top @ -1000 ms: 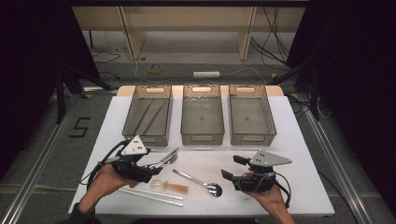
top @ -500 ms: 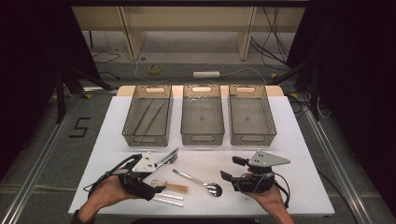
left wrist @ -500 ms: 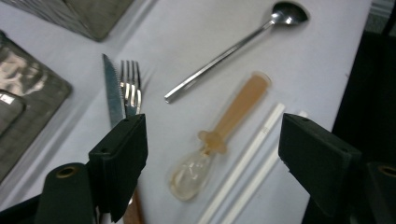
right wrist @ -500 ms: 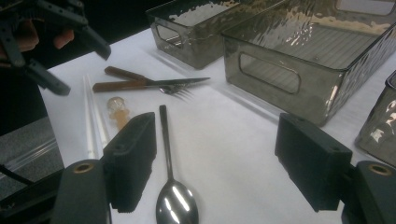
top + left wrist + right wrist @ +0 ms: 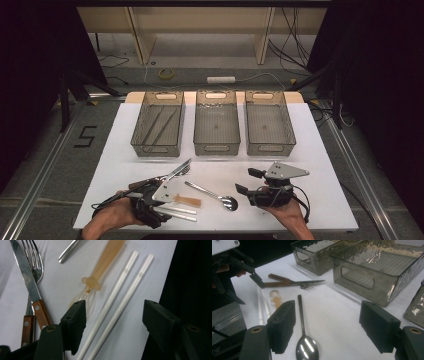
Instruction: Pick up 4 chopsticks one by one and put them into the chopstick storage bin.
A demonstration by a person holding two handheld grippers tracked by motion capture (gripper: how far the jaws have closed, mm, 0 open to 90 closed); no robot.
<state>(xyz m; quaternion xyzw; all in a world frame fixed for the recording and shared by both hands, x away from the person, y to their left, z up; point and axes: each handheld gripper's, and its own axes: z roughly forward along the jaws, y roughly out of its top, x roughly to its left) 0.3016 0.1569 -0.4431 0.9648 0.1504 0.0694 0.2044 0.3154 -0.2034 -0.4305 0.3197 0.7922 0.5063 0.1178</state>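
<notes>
Straddling the pair of white chopsticks (image 5: 117, 305) at the near-left edge of the counter (image 5: 320, 170), the left gripper (image 5: 113, 322) has its fingers apart w/ both sticks lying between them; pads not pressing, jaws just been closing. Chopsticks lie side by side, parallel, flat on the white surface. Just beside them: a translucent amber-handled utensil (image 5: 105, 265), its clear end by the left finger (image 5: 75, 322). Further left in the left gripper view: wood-handled knife (image 5: 27, 282) crossing over a fork (image 5: 33, 260). Right gripper (image 5: 328, 325), held by a hand (image 5: 287, 215) at near-right, fingers wide apart, nothing between; a metal spoon (image 5: 304, 340) lies on the counter below its left finger. Three grey bins (image 5: 216, 122) stand in a row at the far side; left bin (image 5: 159, 125) holds long thin items, type unclear.
</notes>
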